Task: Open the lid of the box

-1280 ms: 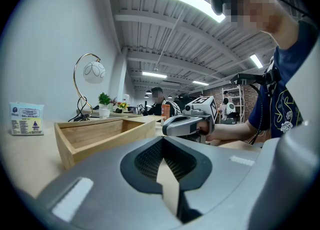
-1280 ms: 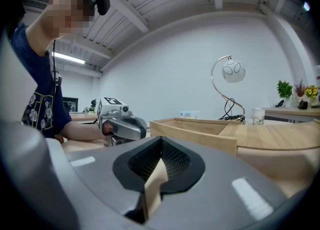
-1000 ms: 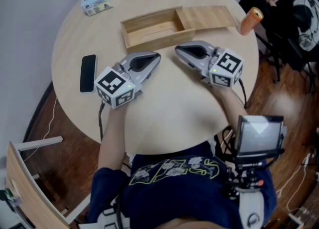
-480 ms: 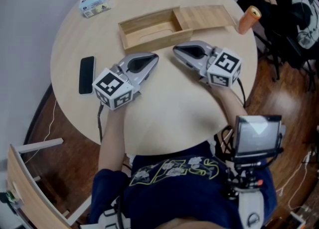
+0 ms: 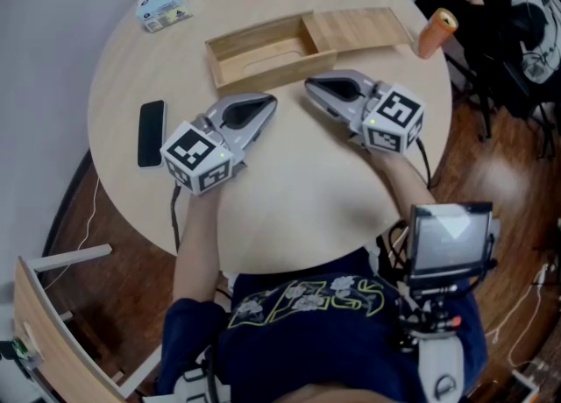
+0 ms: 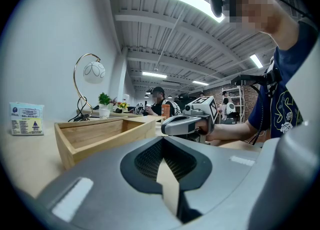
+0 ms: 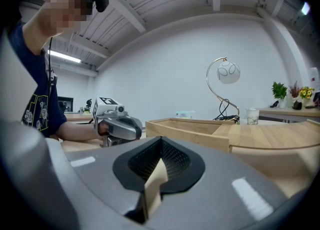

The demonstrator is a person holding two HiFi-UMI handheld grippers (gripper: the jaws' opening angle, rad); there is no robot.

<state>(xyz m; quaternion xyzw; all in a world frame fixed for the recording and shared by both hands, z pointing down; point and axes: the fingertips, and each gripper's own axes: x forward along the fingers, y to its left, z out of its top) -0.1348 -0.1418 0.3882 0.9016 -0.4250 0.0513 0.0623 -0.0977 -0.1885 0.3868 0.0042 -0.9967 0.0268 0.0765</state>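
The shallow pale-wood box (image 5: 254, 53) sits at the table's far side, its flat sliding wooden lid (image 5: 364, 29) drawn out rightward. It looks light, stiff and smooth, so push its end edge. The left gripper (image 5: 266, 103) and right gripper (image 5: 314, 88) lie nearer, jaws closed, empty.

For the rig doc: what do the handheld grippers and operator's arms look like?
Left gripper and right gripper match: grey tapered shells, black recess on top, white cube with black square markers, black cable. Navy short-sleeved shirt.
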